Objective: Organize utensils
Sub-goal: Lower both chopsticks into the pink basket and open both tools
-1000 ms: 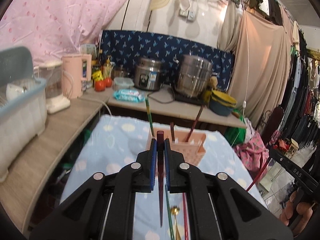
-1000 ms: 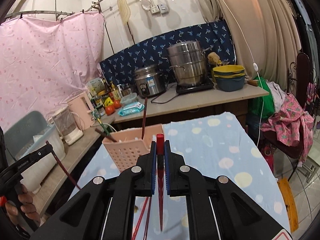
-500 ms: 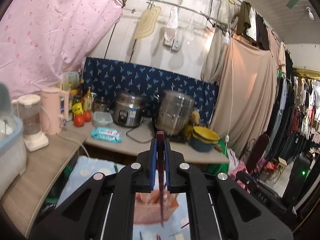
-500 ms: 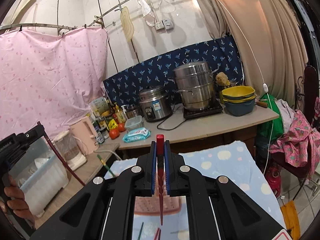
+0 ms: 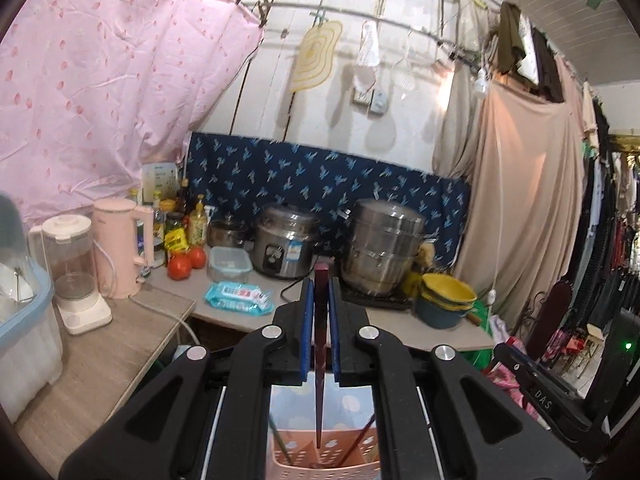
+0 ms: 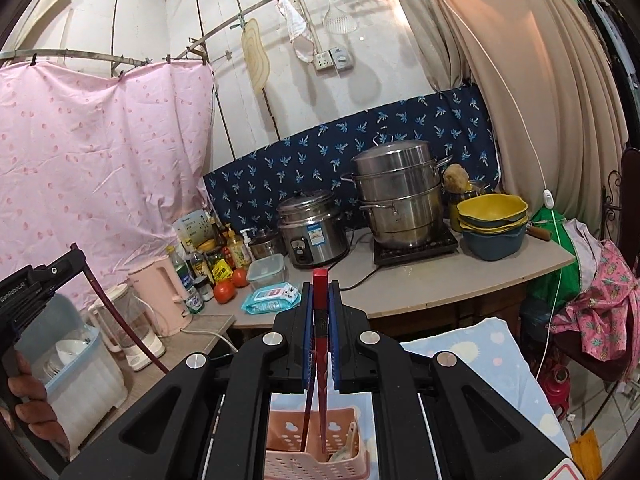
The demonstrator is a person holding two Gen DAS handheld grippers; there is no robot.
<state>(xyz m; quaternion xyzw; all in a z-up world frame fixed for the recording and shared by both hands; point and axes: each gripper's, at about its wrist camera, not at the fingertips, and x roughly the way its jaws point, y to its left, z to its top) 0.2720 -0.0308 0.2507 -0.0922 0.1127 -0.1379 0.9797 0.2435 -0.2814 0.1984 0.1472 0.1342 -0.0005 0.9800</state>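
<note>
Holding one chopstick apiece, both grippers hang above the pink basket [image 6: 316, 446] on the blue dotted cloth [image 6: 480, 356]. Left gripper [image 5: 319, 300]: jaws pressed together on a dark maroon chopstick [image 5: 319, 380], which stands nearly upright, top end poking above the blue pads [image 5: 307, 320], lower tip hanging over the basket [image 5: 324, 466] opening; cannot tell if the tip touches anything. Right gripper [image 6: 320, 304]: jaws likewise pinched on a red chopstick [image 6: 321, 384], upright, tip dropping into the basket mouth. Basket contents, right view: one dark stick leaning beside the held one, plus one pale utensil at the right end; left view shows two thin sticks leaning inside, one at each side. Both grippers point roughly level, slightly downward, toward the back surface [image 6: 460, 284]. In the right view the left gripper shows at the left edge with a hand [image 6: 28, 404] wrapped on its handle, and the maroon chopstick slants down from it. Count on the back surface: two steel pots, namely one cooker [image 6: 312, 232] and one tall steamer [image 6: 398, 196]; two tomatoes [image 6: 230, 286]; one lidded plastic box [image 6: 266, 270]; one pack of wipes [image 6: 272, 296]; one stack of yellow and blue bowls [image 6: 492, 224]; a cluster of bottles, number unclear. Side surface [image 5: 120, 340]: one pink kettle [image 5: 120, 252], one blender [image 5: 72, 272], one blue-rimmed tub [image 5: 24, 344] holding dishes.
</note>
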